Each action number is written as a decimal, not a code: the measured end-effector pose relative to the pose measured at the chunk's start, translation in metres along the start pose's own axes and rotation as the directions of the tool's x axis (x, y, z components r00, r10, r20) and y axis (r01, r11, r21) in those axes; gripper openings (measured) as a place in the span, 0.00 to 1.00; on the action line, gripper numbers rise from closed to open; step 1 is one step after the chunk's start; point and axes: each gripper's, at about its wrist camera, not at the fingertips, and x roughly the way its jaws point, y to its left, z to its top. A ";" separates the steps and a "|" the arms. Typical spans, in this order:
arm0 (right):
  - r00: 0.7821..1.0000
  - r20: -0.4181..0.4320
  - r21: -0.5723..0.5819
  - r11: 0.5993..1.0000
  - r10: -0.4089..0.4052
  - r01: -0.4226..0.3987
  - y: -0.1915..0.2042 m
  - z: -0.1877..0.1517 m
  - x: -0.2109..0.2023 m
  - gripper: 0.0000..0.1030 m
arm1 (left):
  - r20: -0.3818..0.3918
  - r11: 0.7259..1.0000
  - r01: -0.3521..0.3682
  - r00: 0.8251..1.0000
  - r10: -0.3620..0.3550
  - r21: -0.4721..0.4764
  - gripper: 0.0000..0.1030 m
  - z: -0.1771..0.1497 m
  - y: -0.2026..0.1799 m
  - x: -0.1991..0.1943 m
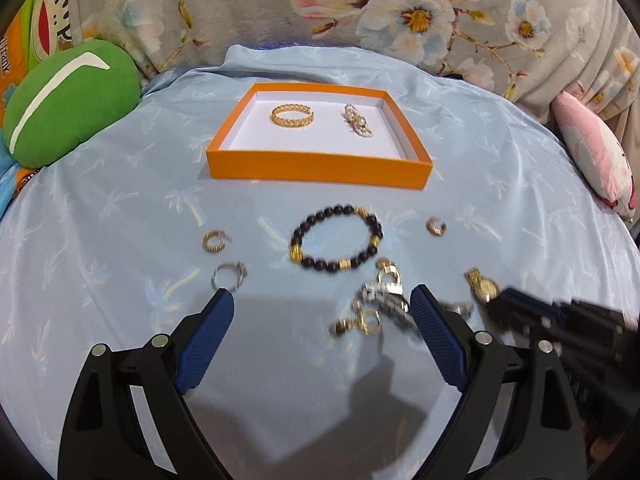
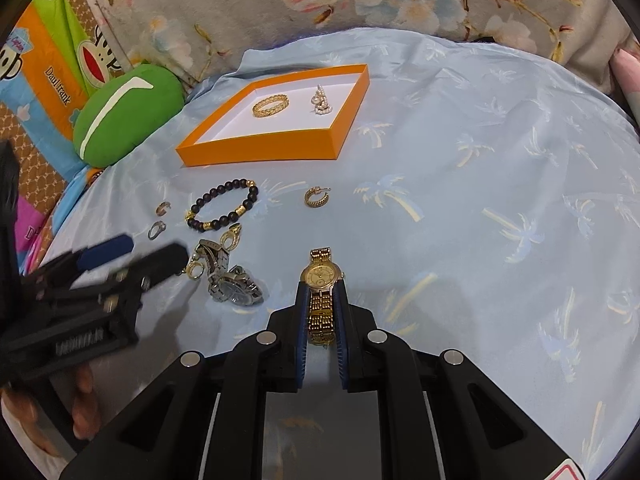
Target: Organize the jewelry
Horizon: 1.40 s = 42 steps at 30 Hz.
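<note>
An orange box (image 1: pixel 320 164) (image 2: pixel 260 152) lies on the blue cloth and holds a gold bangle (image 1: pixel 292 115) (image 2: pixel 270 105) and a pearl piece (image 1: pixel 359 121) (image 2: pixel 321 100). In front of it lie a black bead bracelet (image 1: pixel 336 240) (image 2: pixel 224 205), gold hoop earrings (image 1: pixel 215 241) (image 2: pixel 317 197), a silver ring (image 1: pixel 229 276) (image 2: pixel 157 230) and a silver watch (image 1: pixel 386 302) (image 2: pixel 234 290). My right gripper (image 2: pixel 322 286) is shut on a gold watch (image 2: pixel 322 280) (image 1: pixel 484 286) by its band. My left gripper (image 1: pixel 322 300) is open and empty over the silver watch.
A green cushion (image 1: pixel 68 100) (image 2: pixel 124 116) lies left of the box. A pink pillow (image 1: pixel 596 156) lies at the right edge. A floral blanket (image 1: pixel 360 12) runs along the back. A person's hand (image 2: pixel 84 404) holds the left gripper.
</note>
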 end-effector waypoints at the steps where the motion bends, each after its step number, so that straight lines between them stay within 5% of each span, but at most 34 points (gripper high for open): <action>1: 1.000 0.000 0.004 1.000 0.004 -0.004 -0.001 0.000 0.000 0.11 | -0.005 1.000 -0.001 1.000 0.001 0.003 0.85 0.005 0.001 0.005; 12: 1.000 -0.004 0.011 1.000 0.014 -0.014 -0.003 0.001 0.001 0.11 | -0.109 0.996 -0.003 0.994 0.013 0.093 0.83 0.033 -0.013 0.058; 18: 1.000 -0.005 0.012 1.000 0.015 -0.015 -0.003 0.001 0.001 0.12 | -0.092 0.993 -0.018 0.995 0.029 0.118 0.72 0.033 -0.017 0.057; 23: 1.000 -0.006 0.013 1.000 0.017 -0.017 -0.003 0.001 0.002 0.12 | -0.077 0.997 0.072 0.994 -0.073 -0.010 0.71 0.035 0.005 0.048; 27: 1.000 -0.006 0.013 1.000 0.017 -0.017 -0.003 0.001 0.001 0.12 | -0.059 0.997 0.037 0.997 -0.040 -0.062 0.70 0.035 0.023 0.043; 33: 1.000 -0.006 0.014 1.000 0.017 -0.017 -0.003 0.001 0.001 0.12 | -0.067 0.999 -0.026 0.997 0.028 0.037 0.50 0.033 0.009 0.049; 38: 1.000 -0.006 0.014 1.000 0.018 -0.017 -0.003 0.002 0.001 0.12 | -0.057 0.995 -0.023 0.998 0.028 0.094 0.16 0.033 0.000 0.050; 42: 1.000 -0.006 0.014 1.000 0.018 -0.018 -0.003 0.002 0.001 0.12 | -0.056 0.994 -0.001 0.998 0.007 0.107 0.09 0.033 -0.004 0.050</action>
